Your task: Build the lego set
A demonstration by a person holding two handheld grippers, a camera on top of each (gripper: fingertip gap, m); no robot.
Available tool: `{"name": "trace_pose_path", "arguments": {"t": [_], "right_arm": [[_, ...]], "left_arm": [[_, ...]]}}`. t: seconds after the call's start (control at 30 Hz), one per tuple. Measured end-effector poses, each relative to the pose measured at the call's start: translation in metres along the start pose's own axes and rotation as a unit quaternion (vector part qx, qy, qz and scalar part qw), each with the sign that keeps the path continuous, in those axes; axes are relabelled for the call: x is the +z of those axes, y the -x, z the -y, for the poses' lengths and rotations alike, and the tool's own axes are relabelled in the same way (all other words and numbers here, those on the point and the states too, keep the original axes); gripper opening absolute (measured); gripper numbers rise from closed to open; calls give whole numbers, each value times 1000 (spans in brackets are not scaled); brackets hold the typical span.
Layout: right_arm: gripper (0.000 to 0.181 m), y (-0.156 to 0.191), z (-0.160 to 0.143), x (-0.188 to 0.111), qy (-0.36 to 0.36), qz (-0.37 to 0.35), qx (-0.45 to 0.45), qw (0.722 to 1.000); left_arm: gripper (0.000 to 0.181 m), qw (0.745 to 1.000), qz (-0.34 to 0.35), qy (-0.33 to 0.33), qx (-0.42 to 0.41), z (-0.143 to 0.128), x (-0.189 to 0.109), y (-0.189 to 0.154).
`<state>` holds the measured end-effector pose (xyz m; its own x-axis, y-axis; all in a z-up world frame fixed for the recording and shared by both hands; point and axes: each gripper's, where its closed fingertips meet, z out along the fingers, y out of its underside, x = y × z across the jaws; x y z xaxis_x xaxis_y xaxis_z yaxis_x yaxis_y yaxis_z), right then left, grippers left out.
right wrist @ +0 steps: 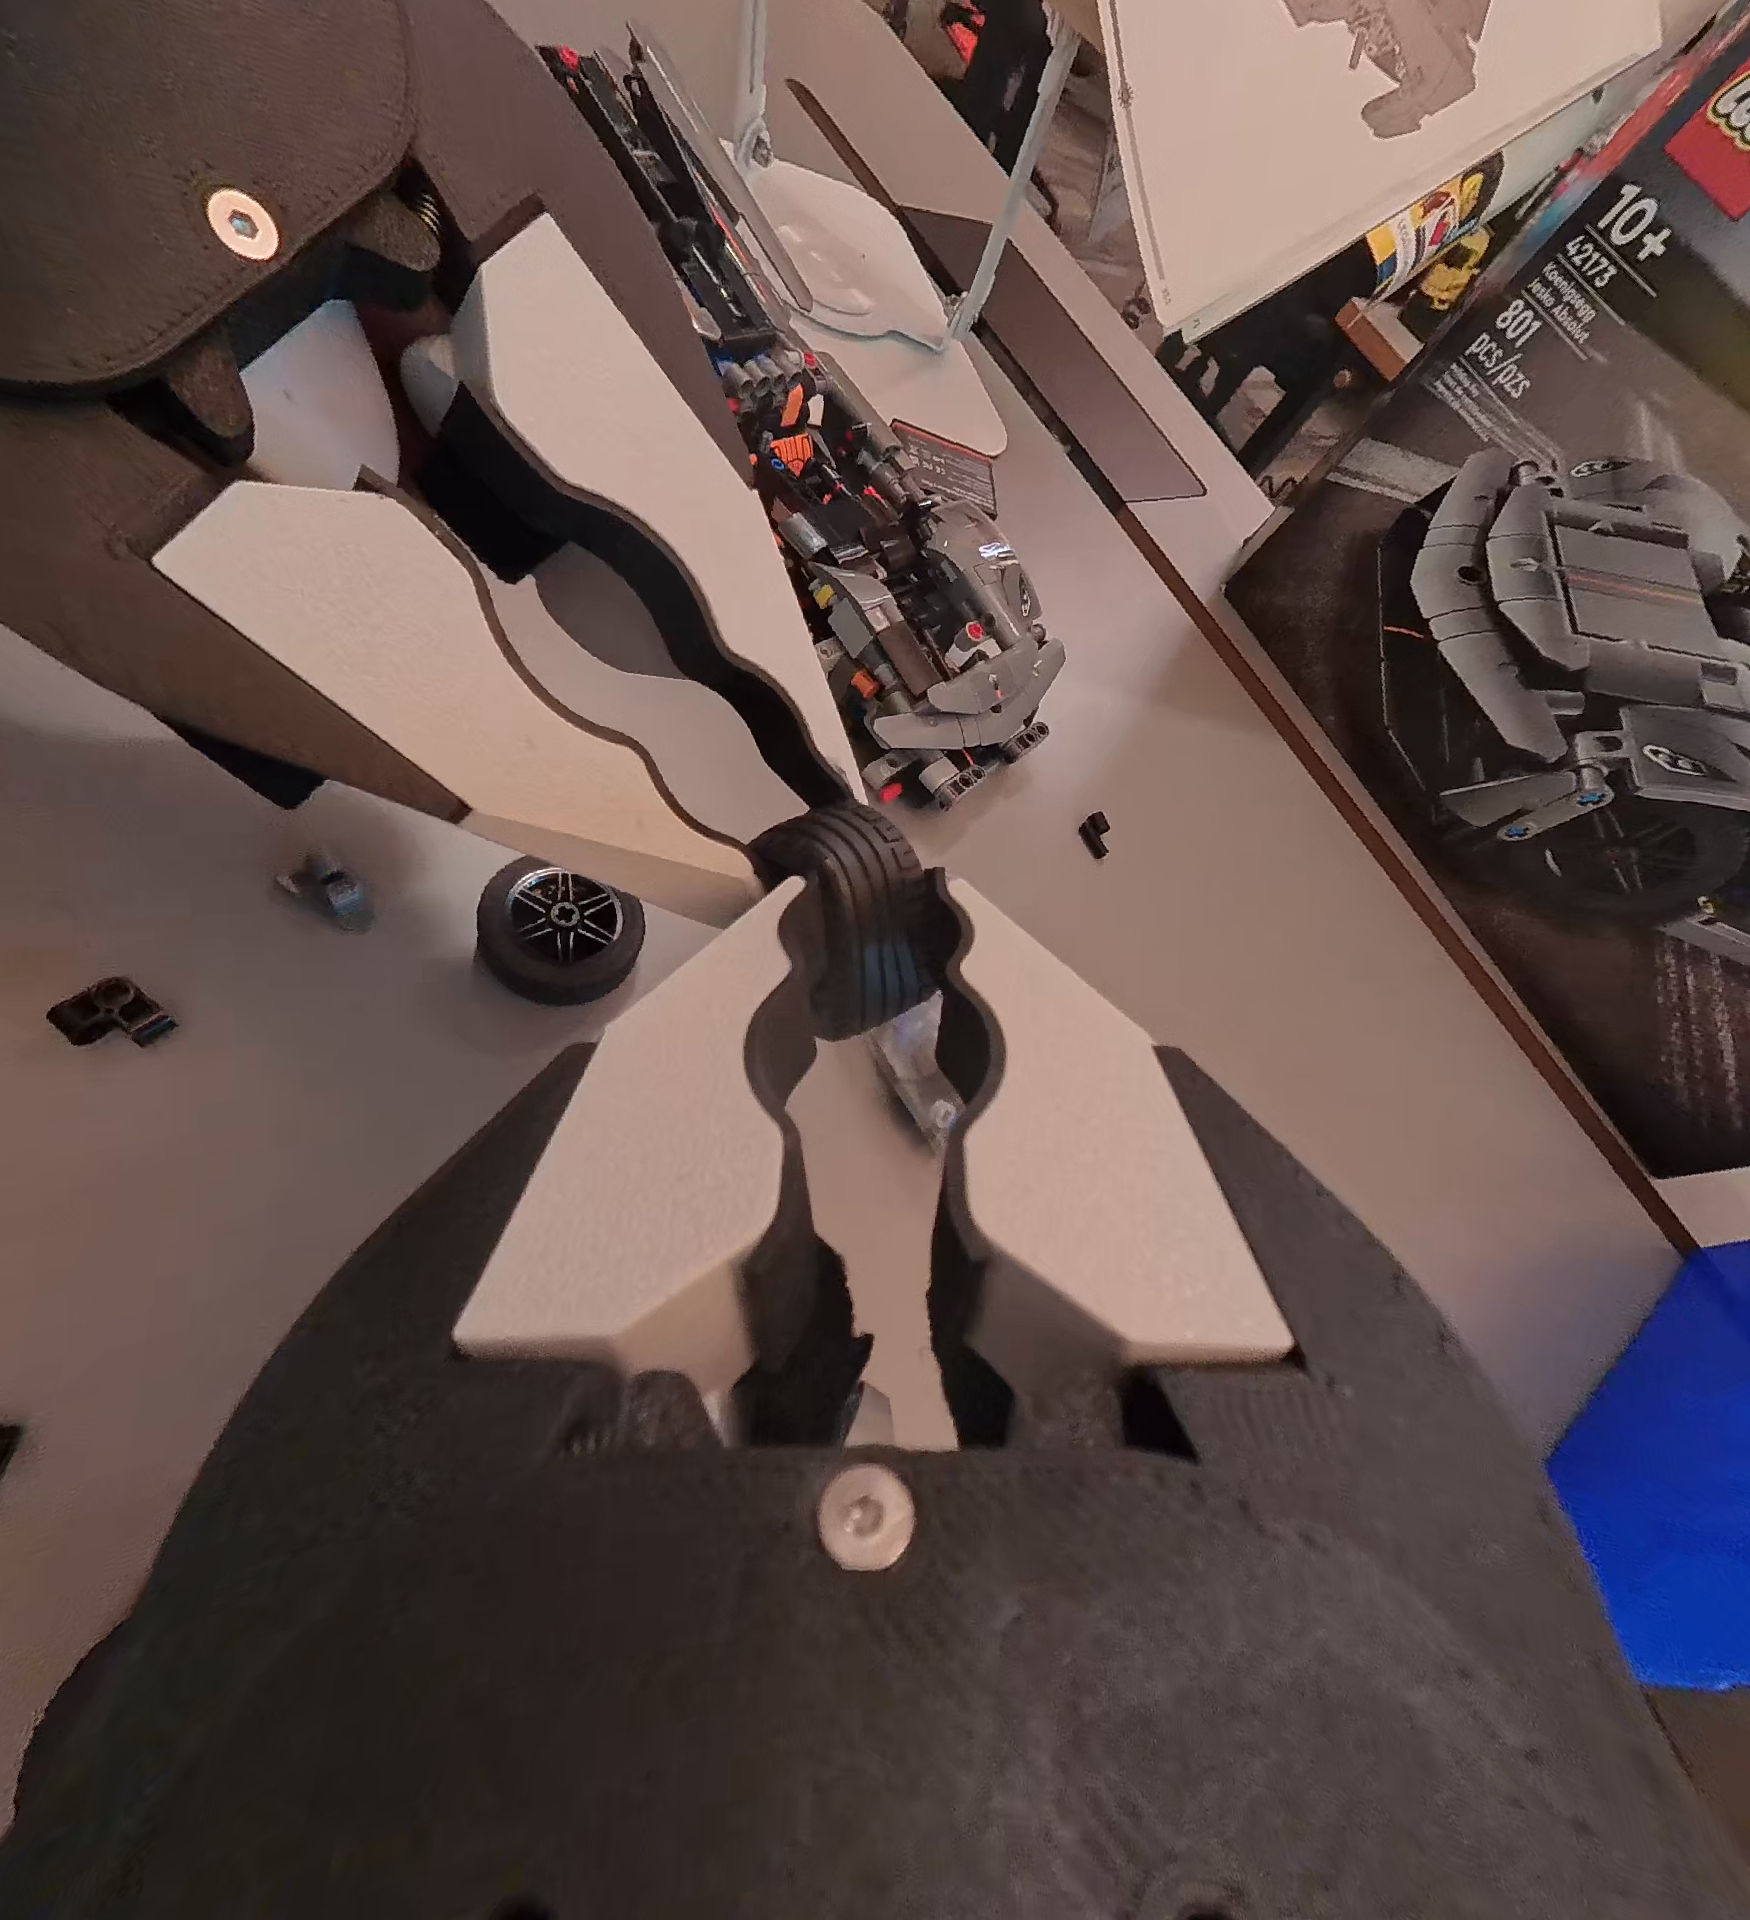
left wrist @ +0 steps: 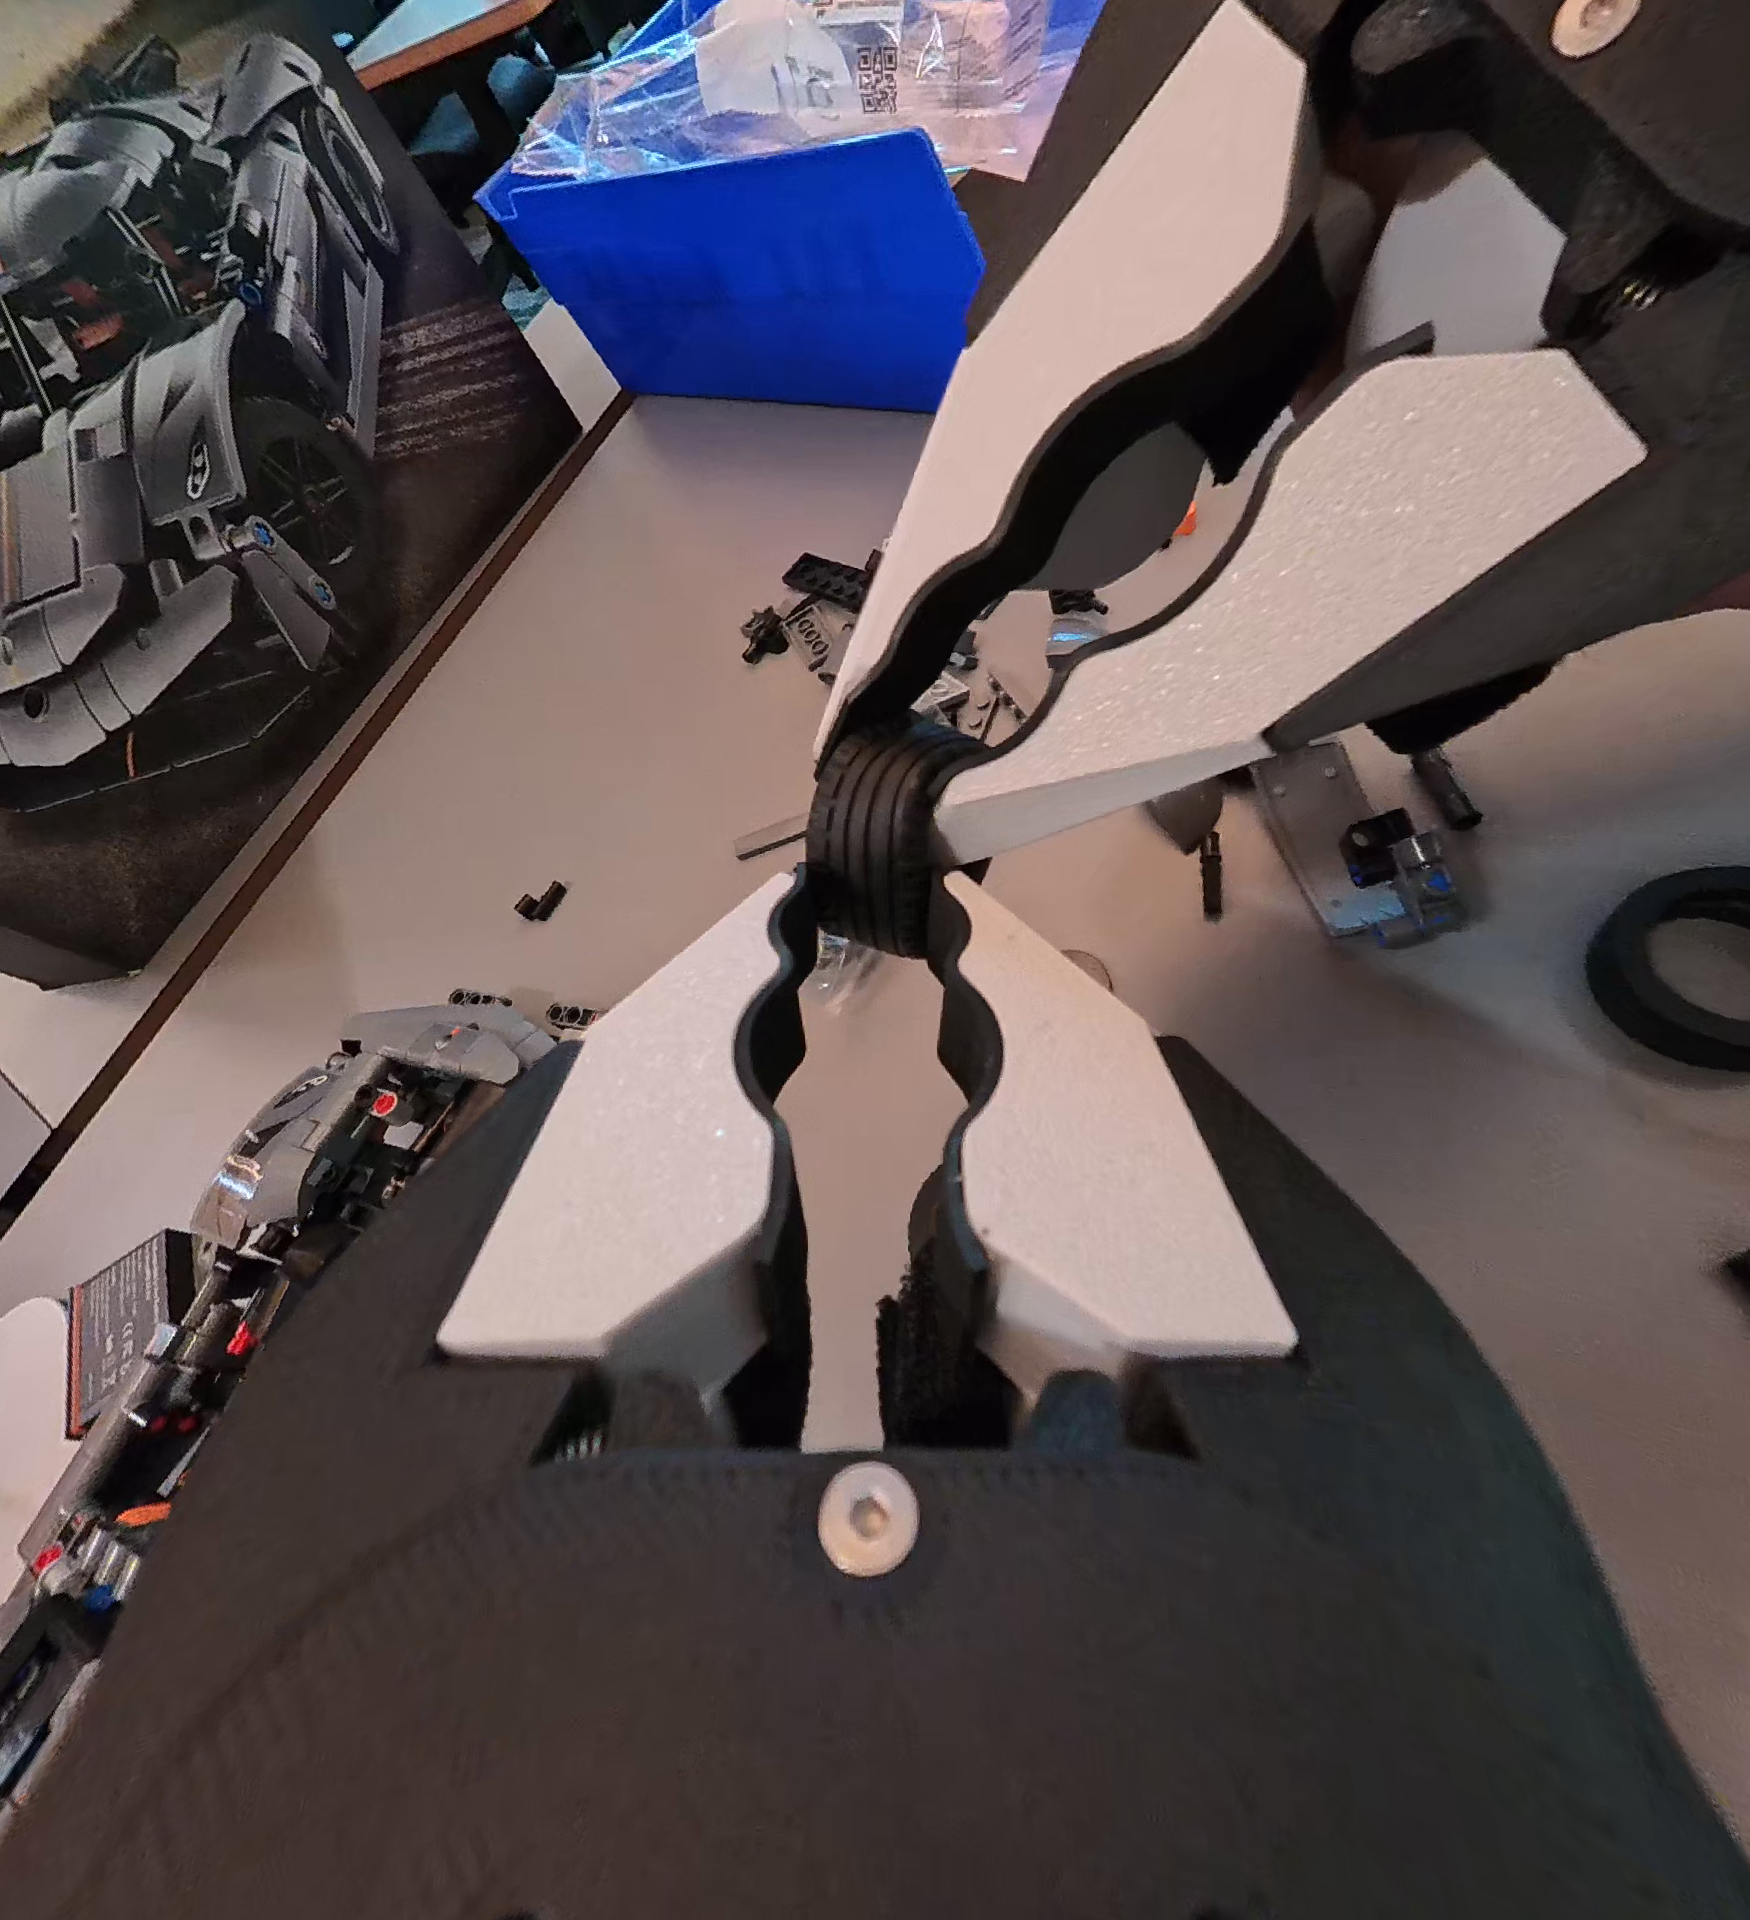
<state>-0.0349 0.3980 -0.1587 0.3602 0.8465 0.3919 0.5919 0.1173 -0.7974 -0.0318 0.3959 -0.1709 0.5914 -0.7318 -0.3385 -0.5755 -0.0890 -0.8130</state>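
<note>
Both grippers met tip to tip over counter (left wrist: 559,665); left gripper (left wrist: 866,914) and right gripper (right wrist: 866,935) each had jaws clamped on same black tyre (left wrist: 876,831), held in air between them. Judged step: seat tyre on rim. Advice: keep one grip fixed, roll rubber evenly, avoid twisting. Tyre looked small, ribbed with grooved tread, squashed slightly; transparent piece showed behind it. Beyond: finished wheel (right wrist: 559,930) and spare tyre ring (left wrist: 1723,966) on counter, part-built grey car (right wrist: 933,623), box (right wrist: 1619,644) farthest.
</note>
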Motion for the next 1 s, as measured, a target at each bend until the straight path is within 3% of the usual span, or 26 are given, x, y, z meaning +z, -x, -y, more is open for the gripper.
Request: {"name": "trace_pose_path", "arguments": {"t": [0.33,0.47,1.0], "right_arm": [[16,-4,14,-17,-88,98,71,989],[17,-6,16,-22,-120,130,109,978],[32,-11,16,-34,-143,152,134,969]], "left_arm": [[28,995,-82,-59,-16,21,-9,0],[22,990,-109,-84,-33,28,-11,-5],[20,984,-122,-113,-60,39,-15,-11]]}}
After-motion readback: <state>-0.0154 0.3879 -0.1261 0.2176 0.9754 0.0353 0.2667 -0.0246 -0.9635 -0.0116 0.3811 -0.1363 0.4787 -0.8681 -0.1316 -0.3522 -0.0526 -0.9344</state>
